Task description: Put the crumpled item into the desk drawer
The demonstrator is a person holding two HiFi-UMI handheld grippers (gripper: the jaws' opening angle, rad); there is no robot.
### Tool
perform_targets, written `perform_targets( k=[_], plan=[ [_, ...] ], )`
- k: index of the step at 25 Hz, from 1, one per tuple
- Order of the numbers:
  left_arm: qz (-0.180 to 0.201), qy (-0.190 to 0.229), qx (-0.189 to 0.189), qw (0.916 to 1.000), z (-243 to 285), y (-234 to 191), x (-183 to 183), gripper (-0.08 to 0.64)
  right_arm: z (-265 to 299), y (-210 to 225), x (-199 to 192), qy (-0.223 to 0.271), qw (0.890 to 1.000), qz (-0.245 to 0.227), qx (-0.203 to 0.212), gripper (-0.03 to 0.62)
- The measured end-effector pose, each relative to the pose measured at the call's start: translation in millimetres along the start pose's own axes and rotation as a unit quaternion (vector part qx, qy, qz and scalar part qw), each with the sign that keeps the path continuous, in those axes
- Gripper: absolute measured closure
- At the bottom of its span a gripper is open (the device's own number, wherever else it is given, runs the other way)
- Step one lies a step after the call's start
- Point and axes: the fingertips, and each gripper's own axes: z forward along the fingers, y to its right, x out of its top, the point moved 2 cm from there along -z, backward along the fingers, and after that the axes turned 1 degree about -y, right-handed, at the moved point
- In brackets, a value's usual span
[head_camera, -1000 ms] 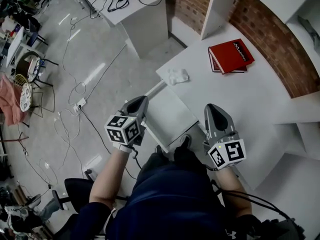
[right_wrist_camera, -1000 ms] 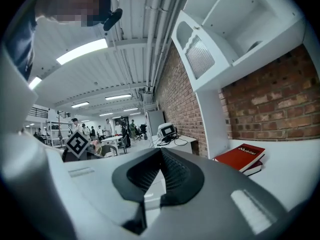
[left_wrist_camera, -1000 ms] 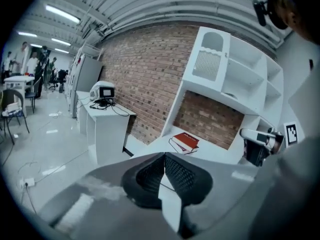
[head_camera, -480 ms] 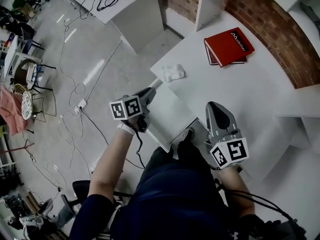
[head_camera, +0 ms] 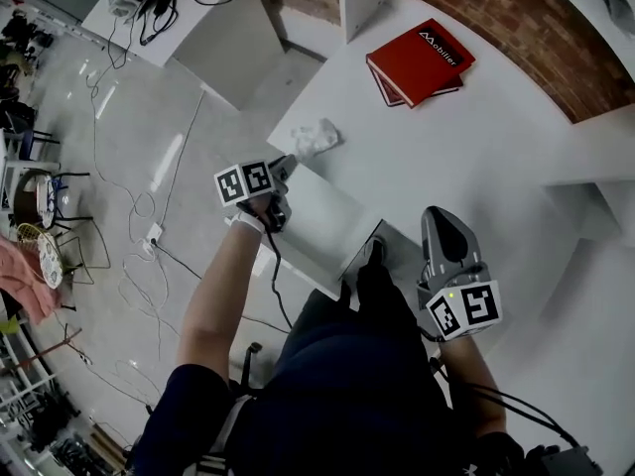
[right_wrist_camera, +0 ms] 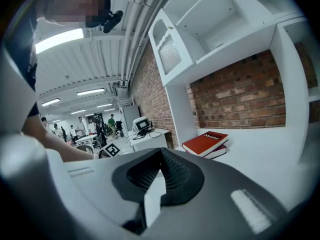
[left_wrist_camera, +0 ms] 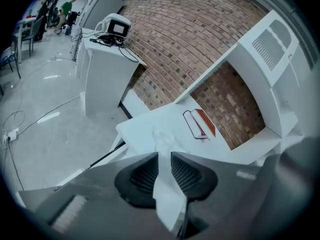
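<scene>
A crumpled white paper [head_camera: 316, 138] lies on the white desk [head_camera: 466, 157] near its left front corner. In the left gripper view the paper [left_wrist_camera: 162, 136] sits just ahead of the jaws. My left gripper [head_camera: 286, 164] hovers at the desk's front edge, a short way short of the paper; its jaws [left_wrist_camera: 164, 155] stand a narrow gap apart with nothing between them. The drawer [head_camera: 319, 228] is pulled out below the desk edge, to the right of that gripper. My right gripper [head_camera: 438, 218] hangs over the desk front near my body, jaws [right_wrist_camera: 161, 153] shut and empty.
Red books [head_camera: 417, 60] lie stacked at the back of the desk by the brick wall [head_camera: 496, 8]. White shelving [right_wrist_camera: 215, 29] rises over the desk. Another white desk [head_camera: 198, 18] with gear stands to the left, and cables [head_camera: 149, 236] trail across the floor.
My left gripper has moved forward from beside the drawer to the desk's front edge, close to the crumpled paper. The right gripper has stayed in about the same place.
</scene>
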Motion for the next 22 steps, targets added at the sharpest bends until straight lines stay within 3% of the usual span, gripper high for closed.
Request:
perform_targets(
  k=[6, 11, 14, 16, 22],
  plan=[
    [-0.05, -0.009, -0.003, 0.9987, 27.4, -9.9, 4.3, 0.472, -9.3, 8.5, -9.2, 0.0, 0.999, 0.014, -0.029, 0.59],
    [-0.059, -0.021, -0.004, 0.998, 42.2, -11.5, -0.6, 0.472, -10.8, 13.6, -12.6, -0.001, 0.999, 0.016, -0.038, 0.59],
    [-0.054, -0.034, -0.011, 0.9979, 46.7, -9.6, -6.8, 0.477, -11.0, 11.0, -15.2, -0.004, 0.999, 0.017, -0.038, 0.59],
    [-0.046, -0.042, -0.011, 0.998, 49.4, -9.0, -10.9, 0.53, -8.7, 10.2, -18.0, -0.008, 0.999, 0.017, -0.036, 0.59],
    [-0.009, -0.039, -0.021, 0.999, 40.5, -2.5, -15.0, 0.557, 5.2, 3.4, -20.7, -0.017, 1.0, 0.012, -0.013, 0.591]
  ],
)
